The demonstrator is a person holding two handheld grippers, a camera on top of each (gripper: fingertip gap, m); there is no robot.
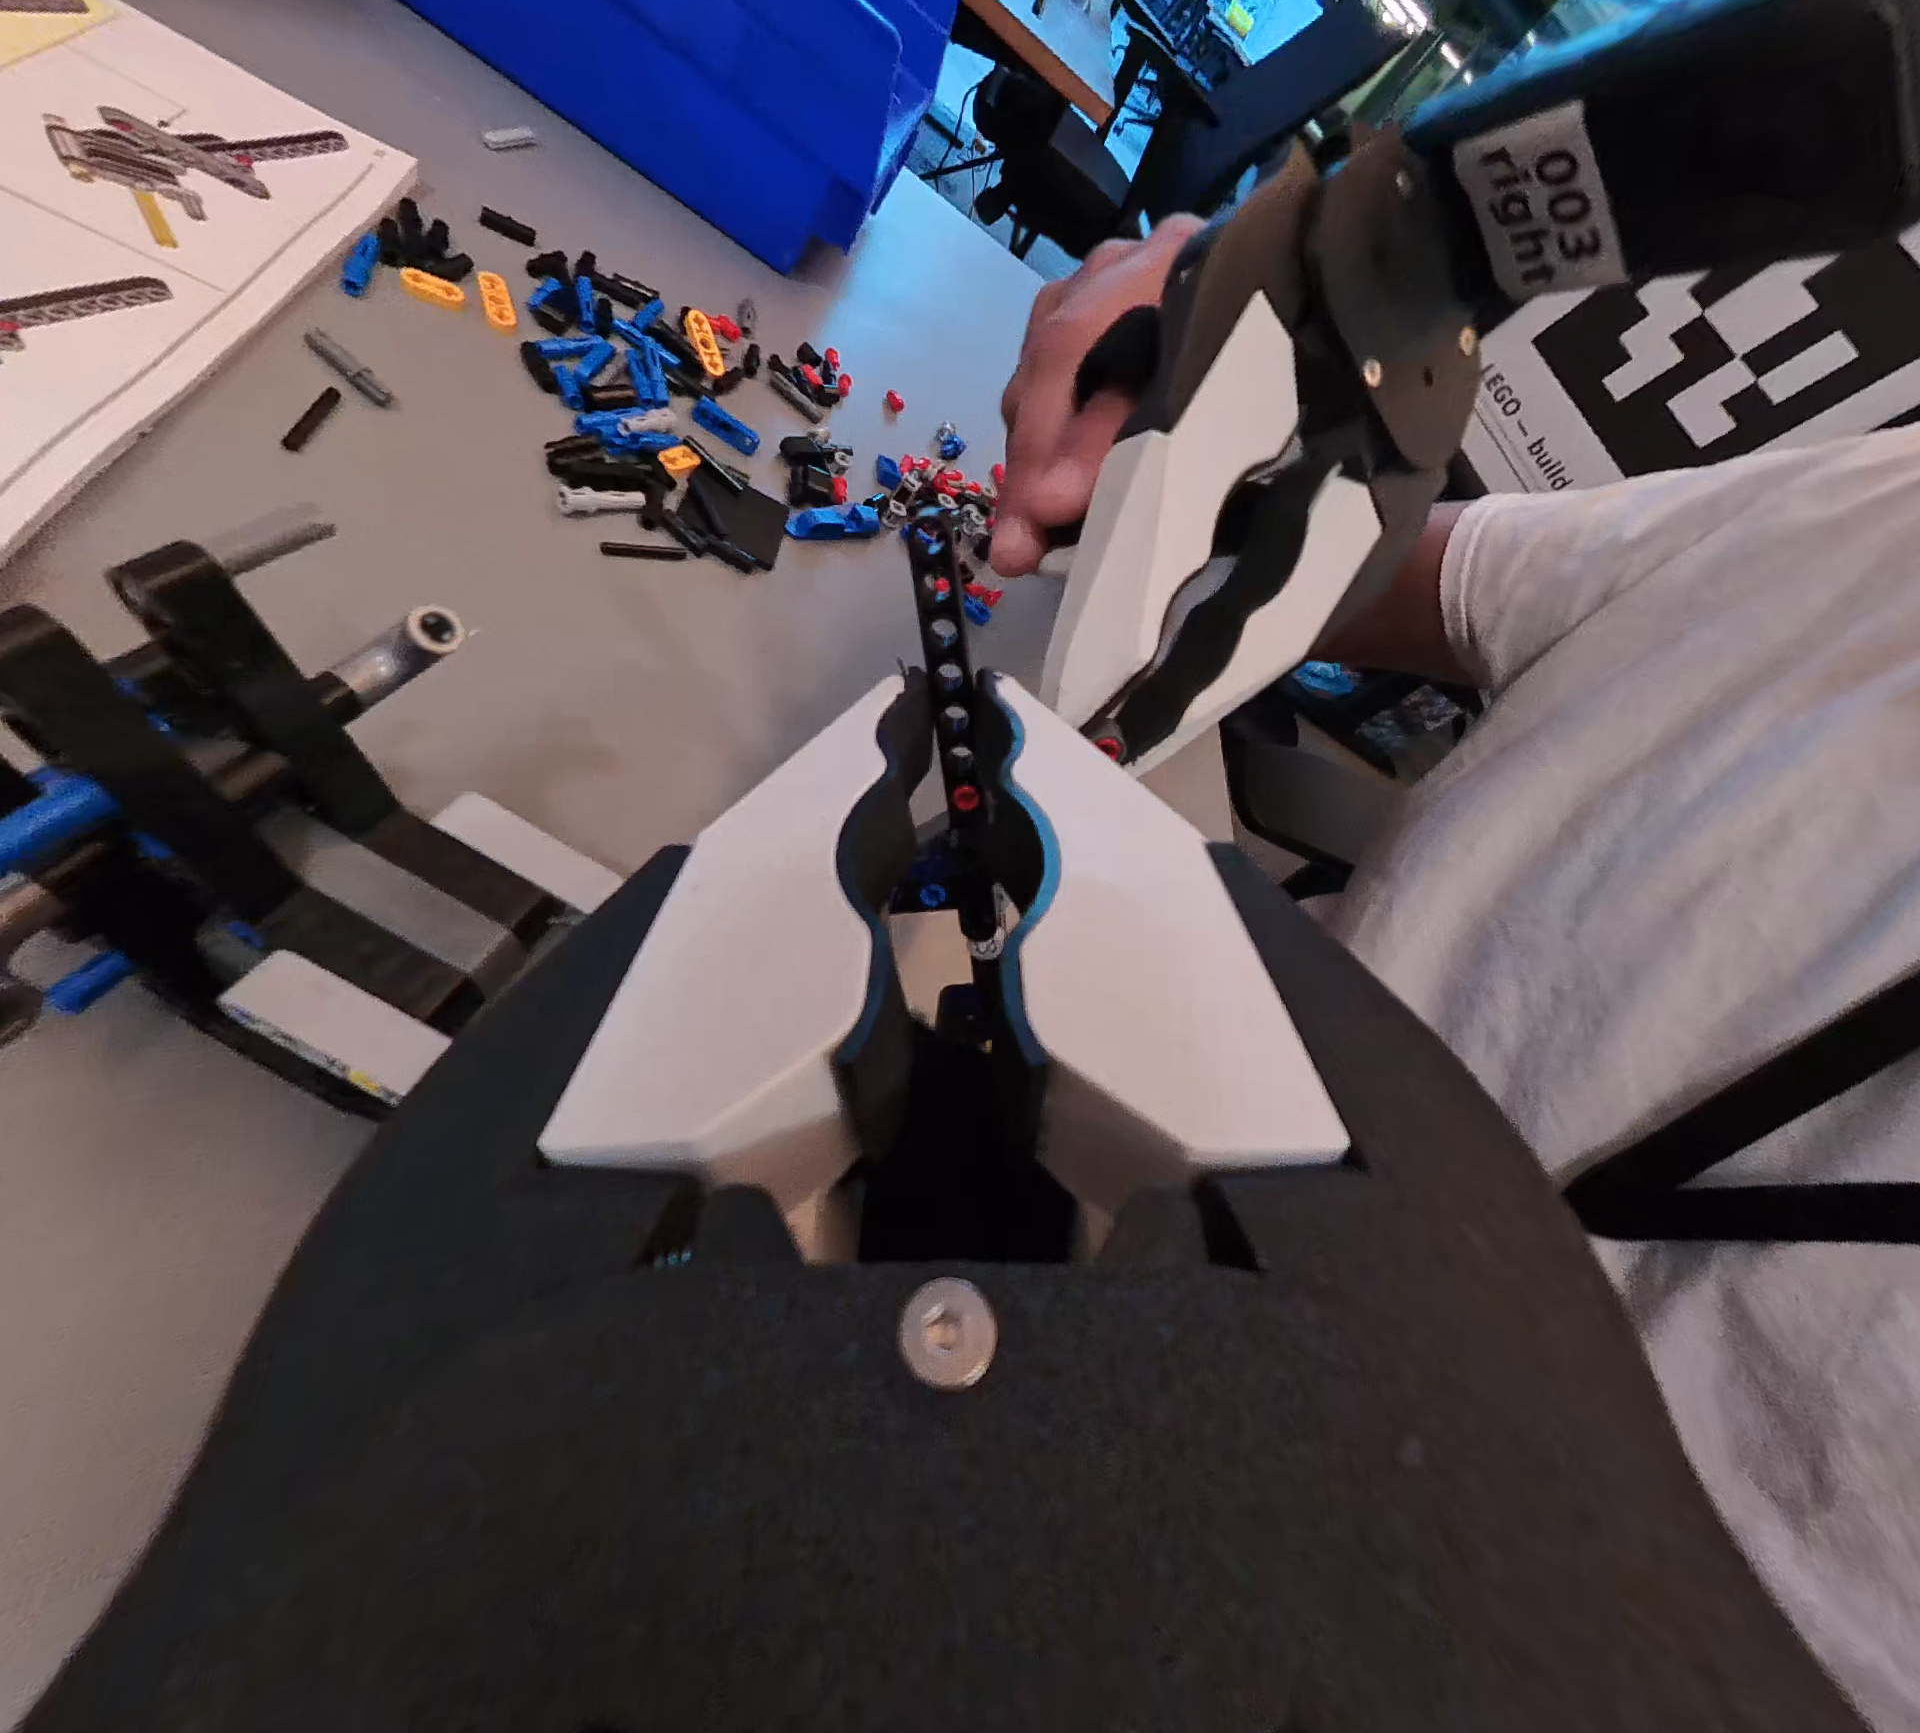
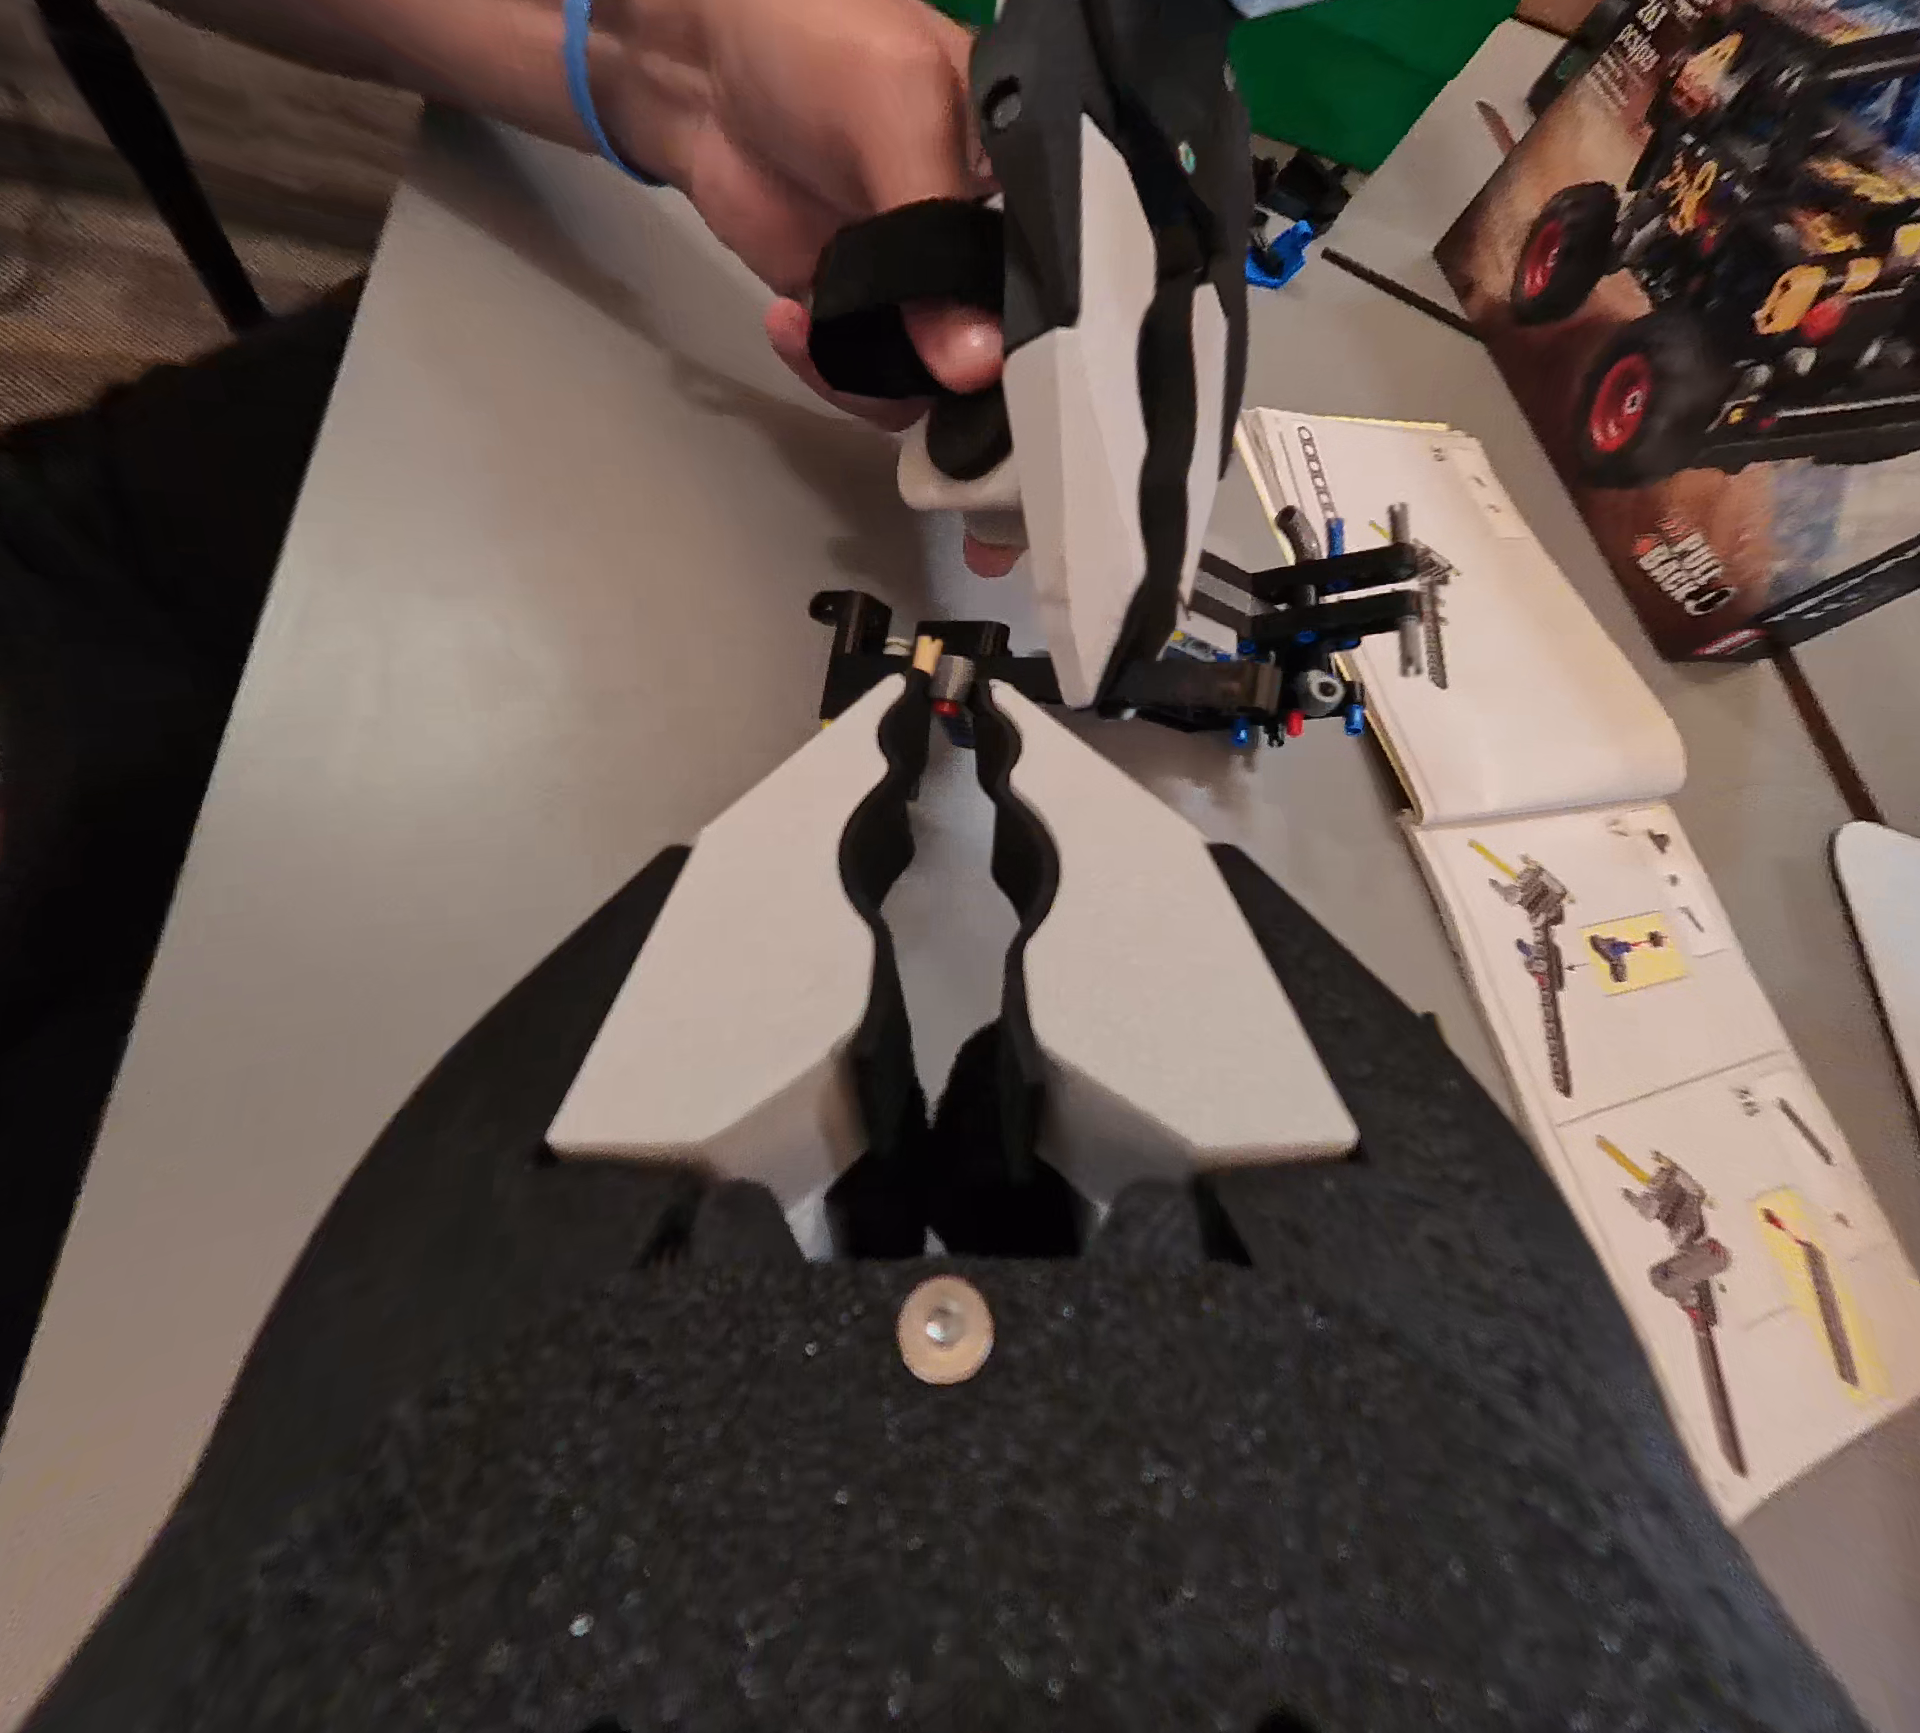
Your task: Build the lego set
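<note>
My left gripper (image 1: 951,691) is shut on a long black beam with holes (image 1: 940,603) that sticks out forward past the fingertips. A red pin sits in one of its holes. My right gripper (image 2: 948,696) is shut on a small grey and red pin (image 2: 951,681), held against the black beam (image 2: 862,644). In the left wrist view the right gripper (image 1: 1112,738) comes in from the right, its tips close beside the left fingers. In the right wrist view the left gripper (image 2: 1107,686) reaches down from above. A partly built black and blue chassis (image 1: 208,800) lies on the table (image 2: 1299,644).
Loose black, blue, orange and red pieces (image 1: 665,395) are scattered ahead. The open instruction booklet (image 2: 1621,1060) lies beside the chassis, and the set's box (image 2: 1714,229) stands behind it. Blue bins (image 1: 623,0) and a green bin (image 2: 1351,52) stand at the back. A person's hand (image 2: 810,104) holds the left gripper. Only a small space, under 4 cm, lies between the two pairs of fingers.
</note>
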